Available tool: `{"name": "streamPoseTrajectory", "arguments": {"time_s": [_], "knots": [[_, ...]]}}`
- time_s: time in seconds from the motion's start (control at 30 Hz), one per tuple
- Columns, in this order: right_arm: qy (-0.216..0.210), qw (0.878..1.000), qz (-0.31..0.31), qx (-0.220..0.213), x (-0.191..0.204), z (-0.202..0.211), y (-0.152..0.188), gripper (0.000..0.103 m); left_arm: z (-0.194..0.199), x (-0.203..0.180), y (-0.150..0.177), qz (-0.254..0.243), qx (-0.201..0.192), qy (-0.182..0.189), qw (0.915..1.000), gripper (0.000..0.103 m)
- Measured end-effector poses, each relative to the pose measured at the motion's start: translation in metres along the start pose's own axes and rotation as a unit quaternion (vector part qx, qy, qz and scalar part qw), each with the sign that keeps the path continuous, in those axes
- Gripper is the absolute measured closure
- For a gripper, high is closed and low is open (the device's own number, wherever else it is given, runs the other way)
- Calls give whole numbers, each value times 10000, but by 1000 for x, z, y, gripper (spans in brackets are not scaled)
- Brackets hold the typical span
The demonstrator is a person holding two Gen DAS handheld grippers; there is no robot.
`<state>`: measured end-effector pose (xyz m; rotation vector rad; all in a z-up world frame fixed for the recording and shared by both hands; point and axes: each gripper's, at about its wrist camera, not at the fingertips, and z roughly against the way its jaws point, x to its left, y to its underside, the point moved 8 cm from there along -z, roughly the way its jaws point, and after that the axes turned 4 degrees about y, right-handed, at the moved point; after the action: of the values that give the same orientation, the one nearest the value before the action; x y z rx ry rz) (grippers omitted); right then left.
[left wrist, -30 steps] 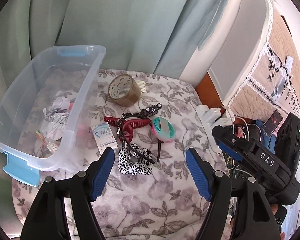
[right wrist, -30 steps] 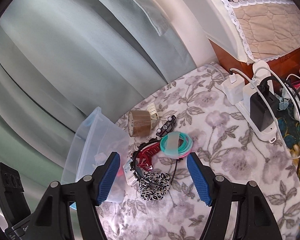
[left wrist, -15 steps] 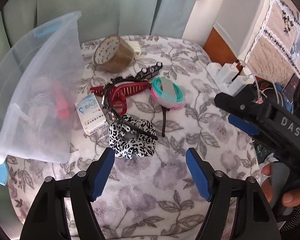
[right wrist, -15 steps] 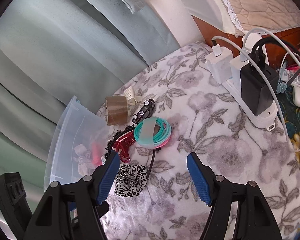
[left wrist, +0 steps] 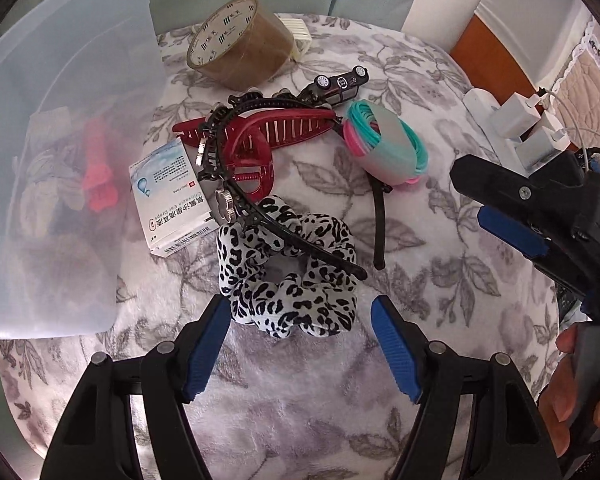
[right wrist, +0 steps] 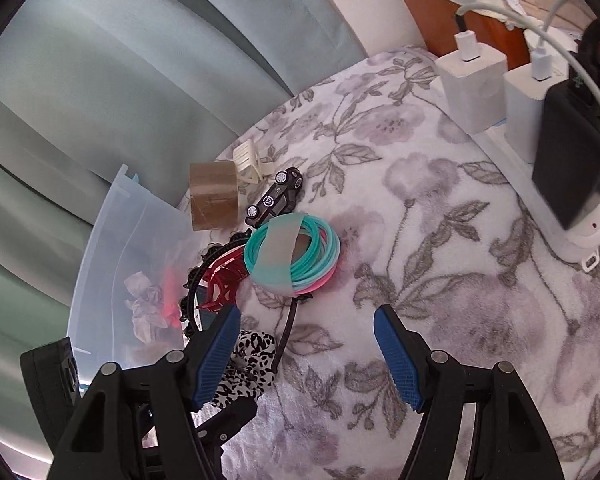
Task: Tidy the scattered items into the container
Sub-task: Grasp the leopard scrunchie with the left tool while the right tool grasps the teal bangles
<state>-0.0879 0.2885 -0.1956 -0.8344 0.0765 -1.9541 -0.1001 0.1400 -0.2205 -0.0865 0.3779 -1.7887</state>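
Observation:
My left gripper (left wrist: 300,340) is open, its blue pads either side of the near edge of a leopard-print scrunchie (left wrist: 288,276). Behind it lie a black headband (left wrist: 268,216), a red hair claw (left wrist: 256,140), a white medicine box (left wrist: 172,196), a teal-pink bundle of bands (left wrist: 384,148), a toy car (left wrist: 336,84) and a brown tape roll (left wrist: 240,44). The clear plastic container (left wrist: 60,160) stands at left. My right gripper (right wrist: 306,352) is open and empty, just short of the bands (right wrist: 292,256); the scrunchie (right wrist: 248,360) is at its left finger.
A white power strip with chargers (right wrist: 540,120) lies at the right edge of the floral blanket (right wrist: 440,280). A small white comb piece (right wrist: 250,160) sits behind the tape roll (right wrist: 214,196). Curtains hang behind. The container (right wrist: 112,264) holds crumpled paper and a pink item.
Both grippers have moved forward and down toward the pile. The left one now straddles the scrunchie's near edge; the right one has closed in on the band bundle. Both stay open.

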Motion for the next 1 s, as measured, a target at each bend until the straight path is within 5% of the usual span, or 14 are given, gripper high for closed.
{"name": "streamPoseTrajectory", "arguments": {"time_s": [0.23, 1.0], "knots": [[24, 9996, 226, 137, 10, -27, -7, 30, -12, 13, -6, 163, 1, 0, 9999, 40], [175, 9984, 496, 225, 20, -77, -27, 26, -24, 15, -10, 57, 34, 48, 10000, 41]]}}
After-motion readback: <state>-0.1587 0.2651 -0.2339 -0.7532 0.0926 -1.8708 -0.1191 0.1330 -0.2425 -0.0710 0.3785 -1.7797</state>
